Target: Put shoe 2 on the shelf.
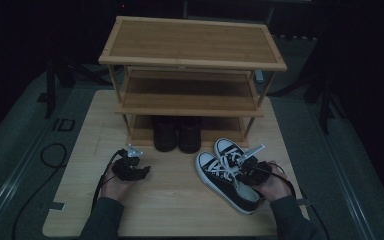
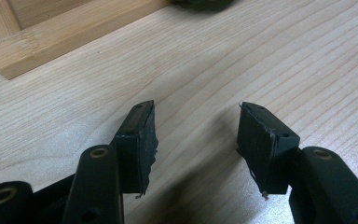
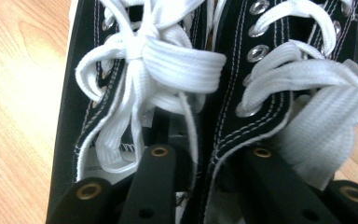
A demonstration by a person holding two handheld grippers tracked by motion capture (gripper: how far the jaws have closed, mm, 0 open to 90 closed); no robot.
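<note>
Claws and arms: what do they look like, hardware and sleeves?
Both claws are black. The left claw has two flat rubbery pads with frayed edges and brass-coloured rivets on its linkage arms. The right claw has the same brass-ringed black links. Each carries a grey three-cornered plate and trails a black cable. The person wears dark grey-green long sleeves.
</note>
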